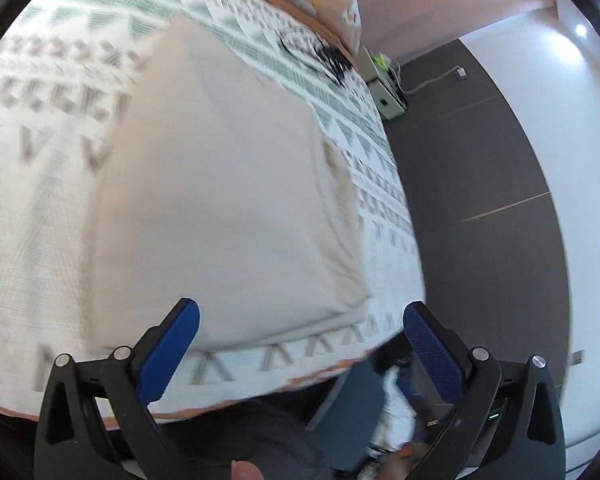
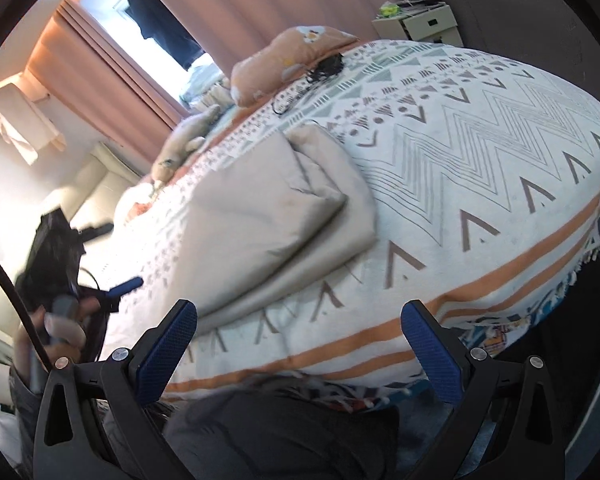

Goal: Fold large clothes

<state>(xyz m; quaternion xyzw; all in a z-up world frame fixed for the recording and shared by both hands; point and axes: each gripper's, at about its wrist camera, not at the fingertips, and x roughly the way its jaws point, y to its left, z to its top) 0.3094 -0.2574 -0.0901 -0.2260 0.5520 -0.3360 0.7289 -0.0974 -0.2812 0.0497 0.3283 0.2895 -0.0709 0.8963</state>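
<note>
A beige garment (image 1: 220, 200) lies folded into a thick rectangle on the patterned bedspread (image 1: 40, 180). It also shows in the right wrist view (image 2: 276, 208), near the bed's front edge. My left gripper (image 1: 300, 312) is open and empty, just in front of the garment's near edge. My right gripper (image 2: 298, 312) is open and empty, held above the bed's front edge, a little short of the garment. The left gripper also shows in the right wrist view (image 2: 112, 284) at the far left, held in a hand.
An orange pillow (image 2: 292, 56) and a black cable (image 2: 324, 68) lie at the head of the bed. A stuffed toy (image 2: 184, 140) lies by the left side. A bedside cabinet (image 2: 420, 20) stands beyond. Dark floor (image 1: 480, 200) runs right of the bed.
</note>
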